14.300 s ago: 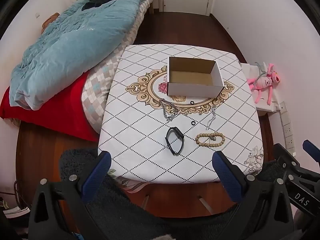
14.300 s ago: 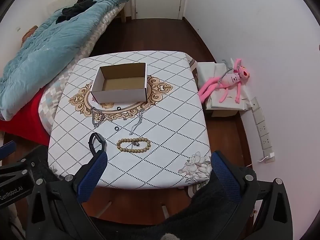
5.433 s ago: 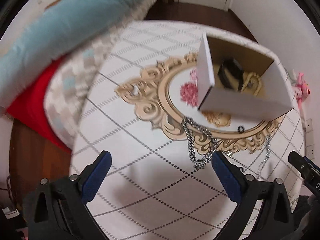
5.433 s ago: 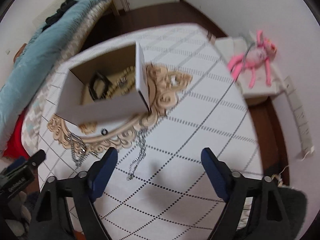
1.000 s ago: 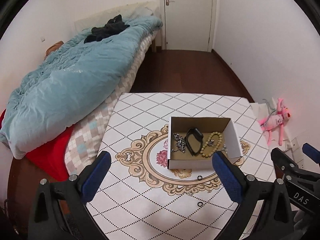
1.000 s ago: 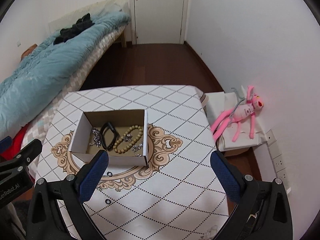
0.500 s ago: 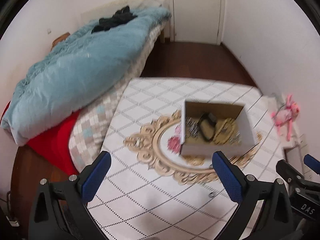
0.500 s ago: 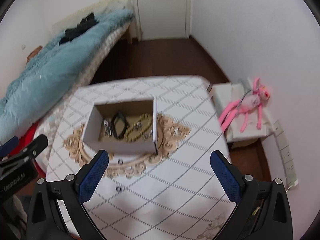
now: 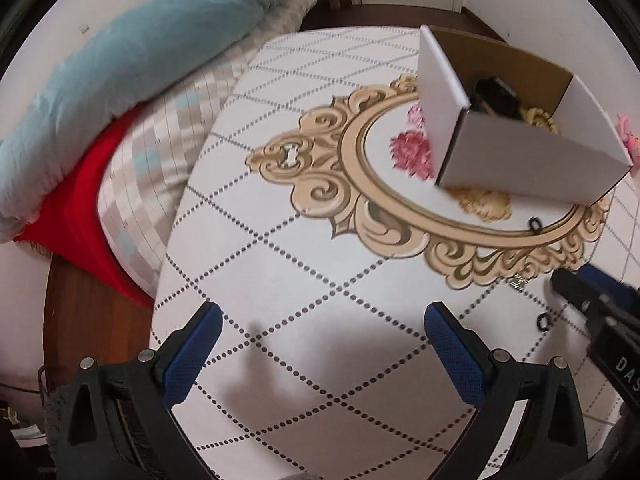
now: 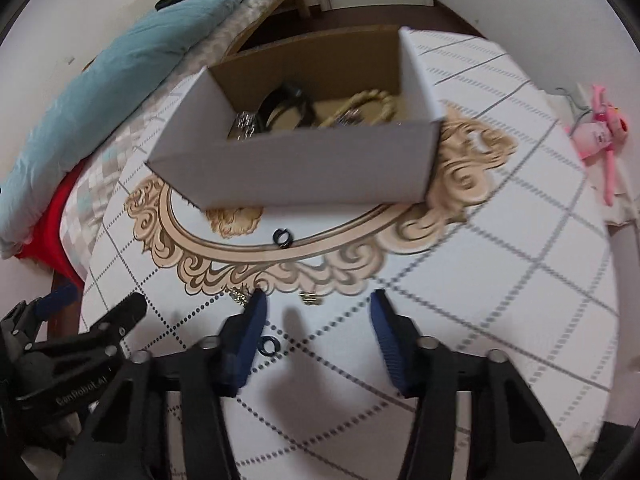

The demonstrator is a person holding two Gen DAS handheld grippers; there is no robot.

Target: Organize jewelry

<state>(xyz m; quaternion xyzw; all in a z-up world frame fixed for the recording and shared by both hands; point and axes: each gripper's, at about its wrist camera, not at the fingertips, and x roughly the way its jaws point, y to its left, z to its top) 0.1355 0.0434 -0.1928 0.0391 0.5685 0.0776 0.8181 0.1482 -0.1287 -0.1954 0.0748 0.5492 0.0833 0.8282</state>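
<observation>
A white cardboard box (image 10: 304,168) stands on the patterned table (image 10: 500,264); it also shows in the left wrist view (image 9: 532,168). Inside lie a black bracelet (image 10: 286,106), a wooden bead bracelet (image 10: 372,106) and a silver chain (image 10: 243,122). Two black rings lie on the table, one near the box (image 10: 283,237) and one by my right gripper's left finger (image 10: 269,345). Two small metal earrings (image 10: 312,299) (image 10: 239,295) lie just ahead of my right gripper (image 10: 318,312), which is open and low over the table. My left gripper (image 9: 318,330) is open and empty over the table's left part.
A bed with a blue duvet (image 9: 120,52) and red sheet (image 9: 80,216) borders the table's left side. A pink plush toy (image 10: 600,128) lies on a low white stand at the right. The table's near edge is close under both grippers.
Both grippers have dropped from high above to low over the table, close to the box. The right gripper's jaws now stand narrower, over the small earrings.
</observation>
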